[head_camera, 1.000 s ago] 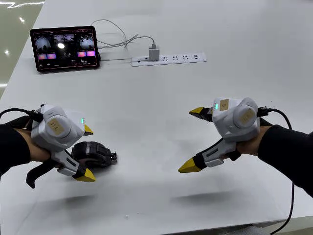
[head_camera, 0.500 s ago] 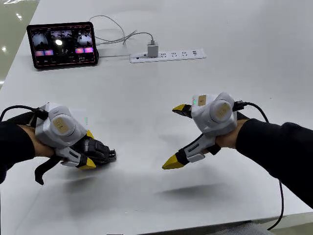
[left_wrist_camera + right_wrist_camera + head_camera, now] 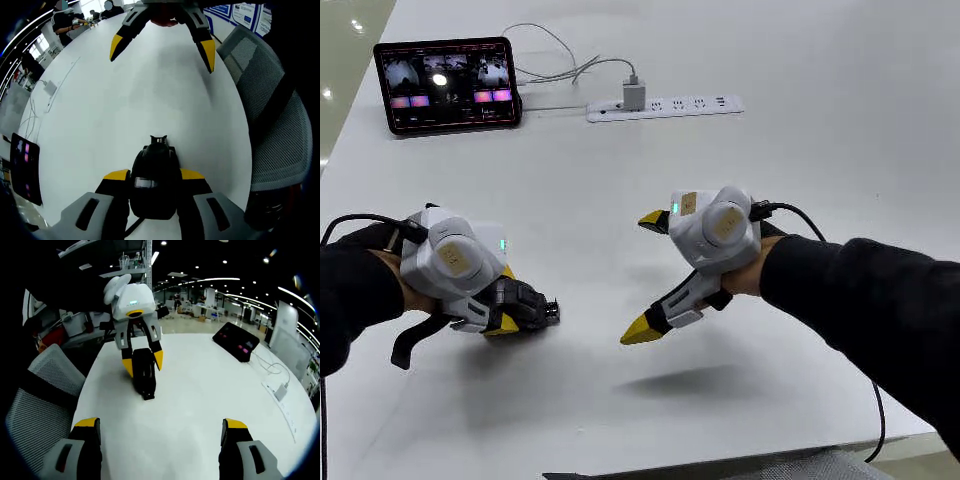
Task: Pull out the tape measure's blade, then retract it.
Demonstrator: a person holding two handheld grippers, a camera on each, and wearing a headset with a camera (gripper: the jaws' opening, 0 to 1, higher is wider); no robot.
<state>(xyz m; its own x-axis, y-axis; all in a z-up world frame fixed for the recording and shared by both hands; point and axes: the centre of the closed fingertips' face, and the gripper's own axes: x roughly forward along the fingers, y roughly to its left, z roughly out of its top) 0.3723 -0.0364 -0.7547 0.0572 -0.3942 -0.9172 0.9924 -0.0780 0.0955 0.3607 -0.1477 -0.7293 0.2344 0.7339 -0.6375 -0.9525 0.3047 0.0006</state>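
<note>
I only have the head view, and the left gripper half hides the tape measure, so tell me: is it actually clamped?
Observer: Yes. The left gripper view shows the left gripper shut on both sides of the tape measure.
Operator: Blade out yet?
Observer: No. Its hook sits at the case mouth, facing the right gripper.
Operator: Is that one lined up?
Observer: Its own view shows it open, the tape measure ahead, roughly midway between its jaws, not touching.

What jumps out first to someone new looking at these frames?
The left gripper is clamped on the black tape measure at the near left of the table, blade not out. Facing it, the right gripper hangs with jaws wide open. At the far left, a lit tablet lies beside a power strip.
</note>
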